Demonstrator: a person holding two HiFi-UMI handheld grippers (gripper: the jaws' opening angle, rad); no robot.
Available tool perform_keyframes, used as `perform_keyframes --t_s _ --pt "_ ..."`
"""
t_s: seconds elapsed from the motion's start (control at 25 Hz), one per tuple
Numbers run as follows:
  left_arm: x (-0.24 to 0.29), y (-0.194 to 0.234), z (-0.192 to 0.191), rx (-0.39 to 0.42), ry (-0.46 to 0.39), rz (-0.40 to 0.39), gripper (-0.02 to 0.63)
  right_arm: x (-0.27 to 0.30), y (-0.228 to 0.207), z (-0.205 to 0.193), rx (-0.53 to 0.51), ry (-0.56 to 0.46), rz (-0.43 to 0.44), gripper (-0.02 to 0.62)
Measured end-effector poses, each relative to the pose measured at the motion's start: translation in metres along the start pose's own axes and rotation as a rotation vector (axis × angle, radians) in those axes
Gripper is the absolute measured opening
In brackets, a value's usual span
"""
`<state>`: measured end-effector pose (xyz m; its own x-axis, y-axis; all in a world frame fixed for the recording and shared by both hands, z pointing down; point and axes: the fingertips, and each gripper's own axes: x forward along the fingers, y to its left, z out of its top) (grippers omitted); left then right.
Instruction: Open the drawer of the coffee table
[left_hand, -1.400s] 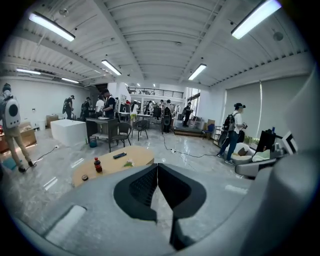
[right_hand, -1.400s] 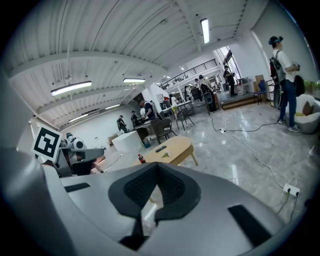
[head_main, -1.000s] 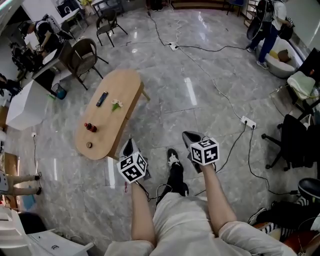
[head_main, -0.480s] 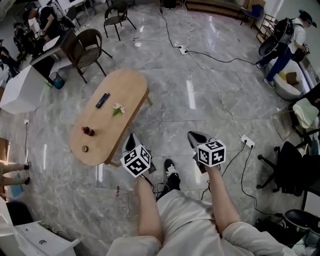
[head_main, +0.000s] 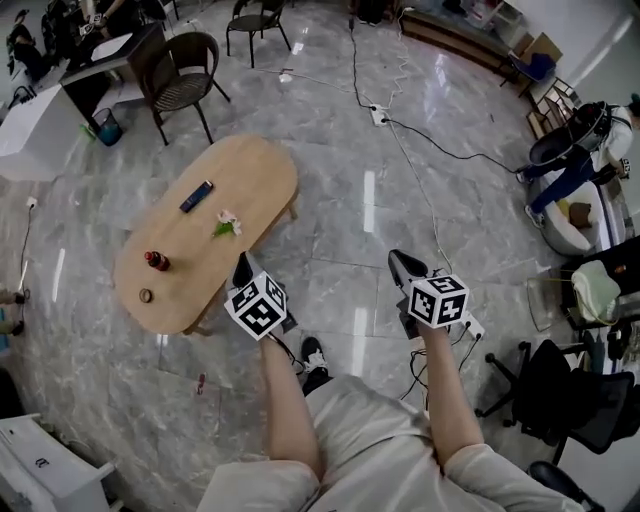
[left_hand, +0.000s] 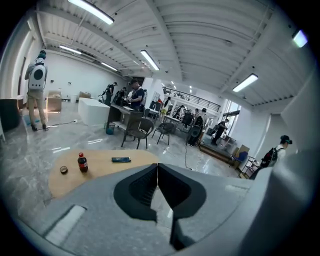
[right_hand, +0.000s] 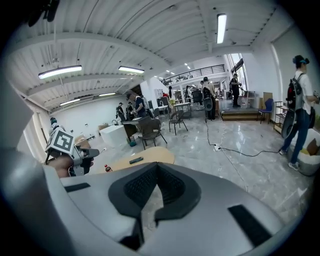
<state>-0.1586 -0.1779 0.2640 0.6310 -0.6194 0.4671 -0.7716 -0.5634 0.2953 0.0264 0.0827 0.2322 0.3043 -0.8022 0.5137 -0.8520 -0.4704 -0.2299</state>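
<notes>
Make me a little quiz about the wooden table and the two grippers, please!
1. True or false: the left gripper and the right gripper both have their jaws shut with nothing between them.
2. What stands upright on the coffee table? A) a red-capped bottle B) a laptop C) a teapot
3. Count: how many things sit on the table top in all?
Key: 1 true. 2 A. 3 four: the bottle, the dark remote, the little flower and the small round thing.
</notes>
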Motion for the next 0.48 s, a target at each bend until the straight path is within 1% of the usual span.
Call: perform_keyframes --t_s 0.12,0.28,0.36,0.48 --pt "0.011 0.006 0.0 0.009 0.004 0.023 0.011 0.018 0.001 0.014 -0.012 -0.012 0.029 0.015" --pt "0.021 0.017 -0.011 0.054 0.04 0.059 0.011 0.04 0.0 0.028 -0.026 -0.028 0.065 0.015" --pt "0.025 0.021 -0.015 0.074 0.056 0.081 0.011 0.048 -0.009 0.032 -0.033 -0.027 0.07 0.015" --pt "0.028 0.019 -0.015 0.093 0.059 0.116 0.011 0.062 -0.03 0.036 -0.009 -0.027 0.084 0.015"
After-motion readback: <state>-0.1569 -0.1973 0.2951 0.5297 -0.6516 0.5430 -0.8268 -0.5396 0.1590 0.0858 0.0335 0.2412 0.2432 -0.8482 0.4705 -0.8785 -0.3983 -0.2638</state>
